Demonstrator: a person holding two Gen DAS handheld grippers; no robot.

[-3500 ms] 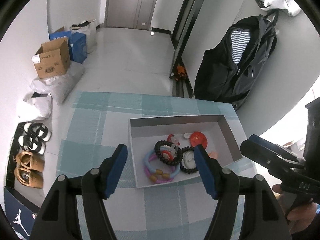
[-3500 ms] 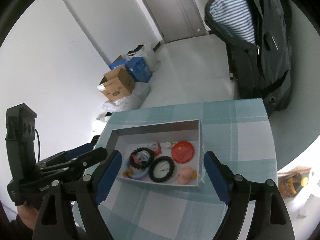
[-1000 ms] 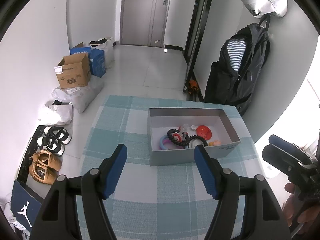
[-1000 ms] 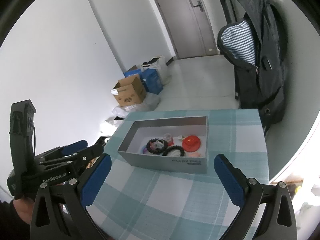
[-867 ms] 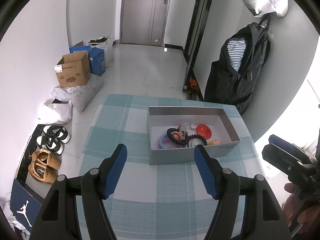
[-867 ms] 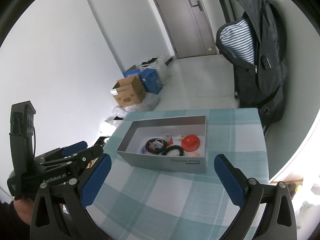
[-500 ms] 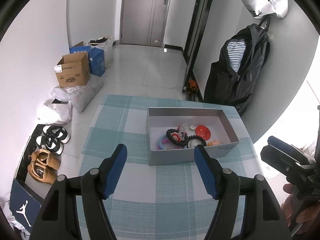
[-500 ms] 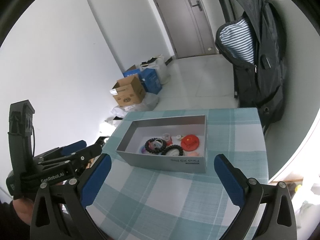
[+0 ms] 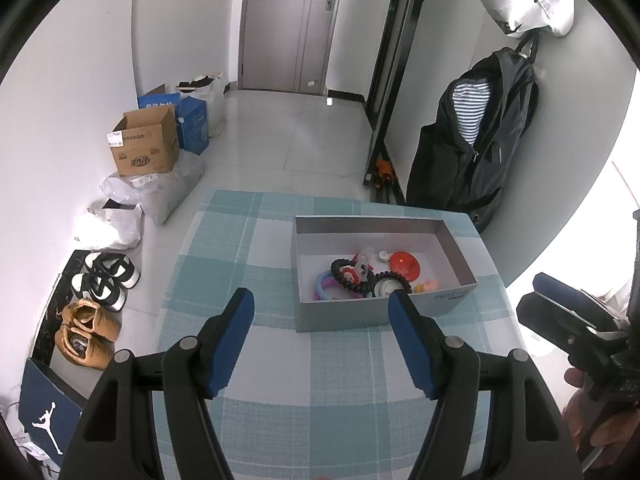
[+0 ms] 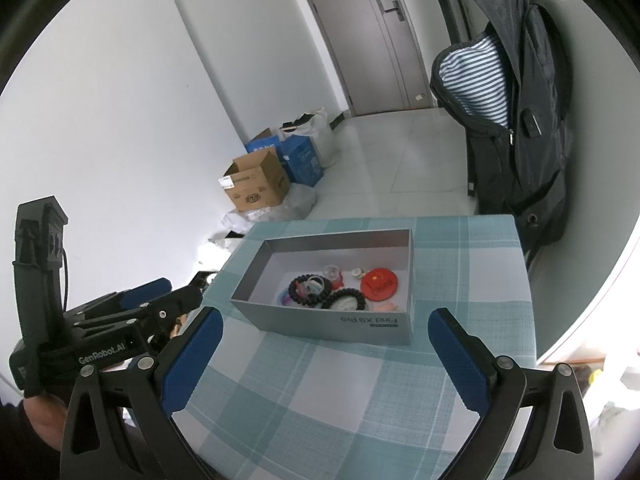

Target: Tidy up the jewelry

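Observation:
A grey cardboard box (image 9: 336,316) stands on the checked tablecloth; it also shows in the right wrist view (image 10: 332,326). Inside lie black bead bracelets (image 9: 347,280), a pink and blue ring (image 9: 322,285), a red round badge (image 9: 405,262) and small pieces. My left gripper (image 9: 320,320) is open and empty, held back above the cloth in front of the box. My right gripper (image 10: 324,338) is open and empty, also back from the box's near wall. Each gripper appears at the edge of the other's view.
The table (image 9: 248,248) has a teal and white checked cloth. On the floor left are shoes (image 9: 104,276), plastic bags and cardboard boxes (image 9: 144,148). A black jacket (image 9: 472,148) hangs on the right wall. A closed door (image 9: 296,28) is at the far end.
Since 3.5 s ago both grippers have pulled back and up from the box, which now looks smaller. In the last second almost nothing has moved.

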